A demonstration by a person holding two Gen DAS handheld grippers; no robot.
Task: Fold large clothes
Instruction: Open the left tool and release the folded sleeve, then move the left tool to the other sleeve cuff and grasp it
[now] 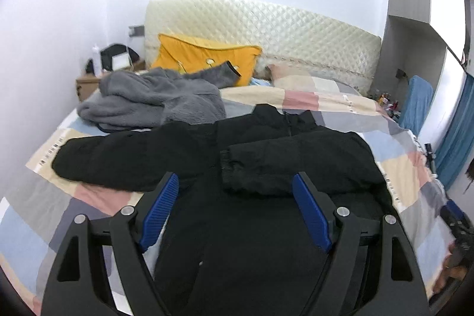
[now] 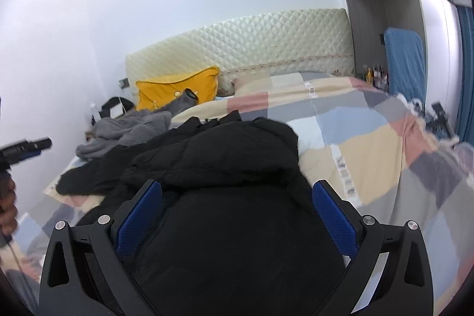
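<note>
A black puffer jacket (image 1: pixel 237 162) lies front-up on the checked bed cover (image 1: pixel 394 147). Its right sleeve (image 1: pixel 284 168) is folded across the chest; its left sleeve (image 1: pixel 97 159) stretches out to the left. My left gripper (image 1: pixel 235 182) is open above the jacket's lower body, holding nothing. In the right wrist view the jacket (image 2: pixel 225 197) fills the foreground. My right gripper (image 2: pixel 237 191) is open above the jacket's right side, holding nothing. The left gripper (image 2: pixel 23 148) shows at that view's left edge.
A grey fleece garment (image 1: pixel 151 99) lies bunched behind the jacket on the left. A yellow pillow (image 1: pixel 207 55) leans on the quilted headboard (image 1: pixel 266 31). A wooden nightstand (image 1: pixel 86 82) stands at the left. A blue cloth (image 1: pixel 417 99) and clutter sit at the right bedside.
</note>
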